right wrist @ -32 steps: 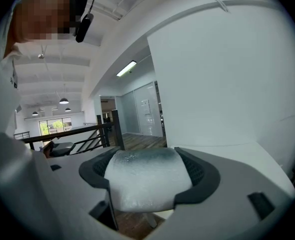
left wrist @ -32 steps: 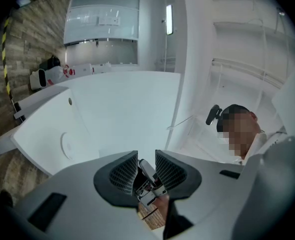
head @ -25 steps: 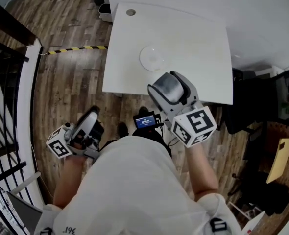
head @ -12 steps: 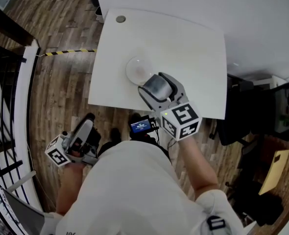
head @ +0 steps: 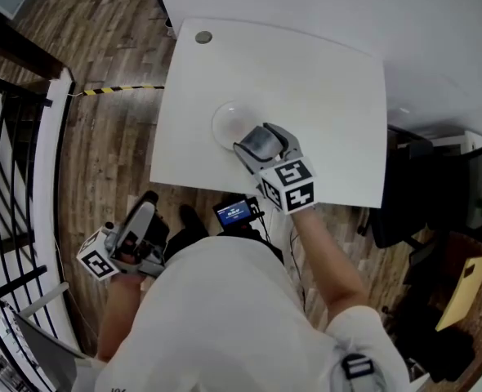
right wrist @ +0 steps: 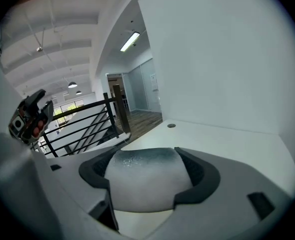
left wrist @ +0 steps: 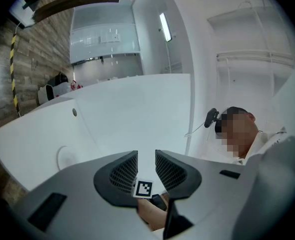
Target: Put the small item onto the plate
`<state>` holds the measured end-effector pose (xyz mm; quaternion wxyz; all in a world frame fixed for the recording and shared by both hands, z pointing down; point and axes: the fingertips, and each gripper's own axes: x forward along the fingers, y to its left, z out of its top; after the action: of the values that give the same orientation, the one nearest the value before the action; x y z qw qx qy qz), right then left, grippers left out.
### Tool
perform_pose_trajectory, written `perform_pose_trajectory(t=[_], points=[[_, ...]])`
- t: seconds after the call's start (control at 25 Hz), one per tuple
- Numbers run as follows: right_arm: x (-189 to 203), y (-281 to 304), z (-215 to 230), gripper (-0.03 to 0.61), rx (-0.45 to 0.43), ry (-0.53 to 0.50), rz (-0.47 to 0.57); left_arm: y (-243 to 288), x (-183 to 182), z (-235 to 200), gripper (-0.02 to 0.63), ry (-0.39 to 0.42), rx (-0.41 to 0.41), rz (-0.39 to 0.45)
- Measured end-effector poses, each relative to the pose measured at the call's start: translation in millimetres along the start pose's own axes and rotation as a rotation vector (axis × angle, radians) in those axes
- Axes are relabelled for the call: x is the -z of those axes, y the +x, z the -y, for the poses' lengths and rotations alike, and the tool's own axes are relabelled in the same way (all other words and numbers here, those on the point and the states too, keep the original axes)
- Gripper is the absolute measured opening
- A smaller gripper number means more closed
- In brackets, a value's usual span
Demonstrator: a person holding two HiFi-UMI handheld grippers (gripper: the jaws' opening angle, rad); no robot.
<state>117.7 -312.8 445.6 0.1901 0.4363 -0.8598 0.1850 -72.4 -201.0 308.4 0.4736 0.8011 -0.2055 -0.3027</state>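
Note:
A pale round plate point(head: 225, 119) lies on the white table point(head: 323, 96), near its front left part. My right gripper point(head: 256, 142) is shut on the small item point(head: 261, 140), a rounded grey-and-white lump. It hovers at the plate's near right rim. In the right gripper view the small item point(right wrist: 145, 176) fills the space between the jaws and hides the plate. My left gripper point(head: 140, 223) hangs low off the table's front left, over the wood floor. Its jaws point(left wrist: 146, 170) stand close together with nothing in them. The plate point(left wrist: 65, 156) shows faintly in that view.
A round grommet point(head: 203, 37) sits at the table's far left corner. A black railing point(head: 12, 219) runs along the left, and yellow-black tape point(head: 118, 90) marks the floor. A black chair point(head: 470, 194) stands to the right. A small screen point(head: 237, 211) hangs at my chest.
My right gripper has carried the small item forward from the table's front edge to beside the plate. The left gripper has stayed low at my side.

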Motion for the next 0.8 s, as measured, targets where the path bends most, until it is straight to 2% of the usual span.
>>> perform_pose_trajectory(t=[0.28, 0.8], points=[[29.8, 39.6, 11.6, 0.325, 0.038, -0.033, -0.096, -6.0, -21.1, -7.0, 0.112, 0.004, -0.022, -0.034], [82.6, 126.5, 31.5, 0.325, 0.064, -0.197, -0.271, -25.0, -34.1, -20.1, 0.112, -0.008, -0.078, -0.026]])
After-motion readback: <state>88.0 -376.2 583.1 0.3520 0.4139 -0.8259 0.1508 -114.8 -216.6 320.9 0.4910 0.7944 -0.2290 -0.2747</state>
